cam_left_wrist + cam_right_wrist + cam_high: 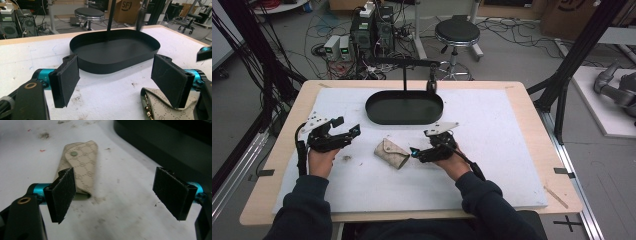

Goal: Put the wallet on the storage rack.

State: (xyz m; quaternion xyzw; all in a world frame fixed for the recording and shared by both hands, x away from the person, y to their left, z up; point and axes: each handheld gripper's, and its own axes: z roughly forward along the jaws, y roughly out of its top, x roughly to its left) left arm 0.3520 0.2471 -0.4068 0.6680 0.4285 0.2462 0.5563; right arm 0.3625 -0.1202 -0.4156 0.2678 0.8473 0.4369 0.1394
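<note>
Table (512, 165): white mat, black tray (404, 107) at back
Pouch (391, 153): flat, between grippers
Left gripper (343, 131): jaws spread, empty
Right gripper (414, 151): jaws spread, beside pouch

Beyond your counter (532, 115), far edge: one black round stool (457, 32) on grey floor (512, 55). Left of the stool: computer towers (372, 27) amid tangled cables (317, 30). Right of the stool: cardboard boxes (562, 15) and a black frame post (582, 45). Even indoor light.
</note>
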